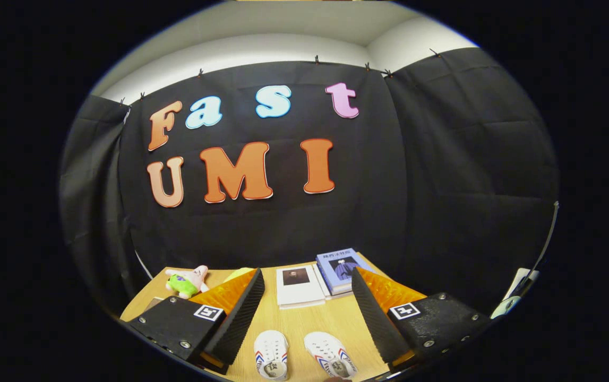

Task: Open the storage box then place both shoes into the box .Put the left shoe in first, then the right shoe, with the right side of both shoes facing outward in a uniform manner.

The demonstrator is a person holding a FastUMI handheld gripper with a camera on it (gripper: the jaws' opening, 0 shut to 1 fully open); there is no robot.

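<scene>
Two small white shoes with red and blue side stripes stand side by side on the wooden table, toes pointing away from me. The left shoe [271, 354] and the right shoe [329, 354] lie low between my two fingers. My gripper [307, 307] is open wide, held above the table, with nothing between its fingers. The left fingertip [248, 302] and the right fingertip [368, 302] stand well apart on either side of the shoes.
Beyond the fingers, a white book [298, 286] and a blue book [340, 269] lie at the back of the table [304, 323]. A pink and green plush toy [187, 281] lies at the far left corner. Black cloth walls close the booth behind.
</scene>
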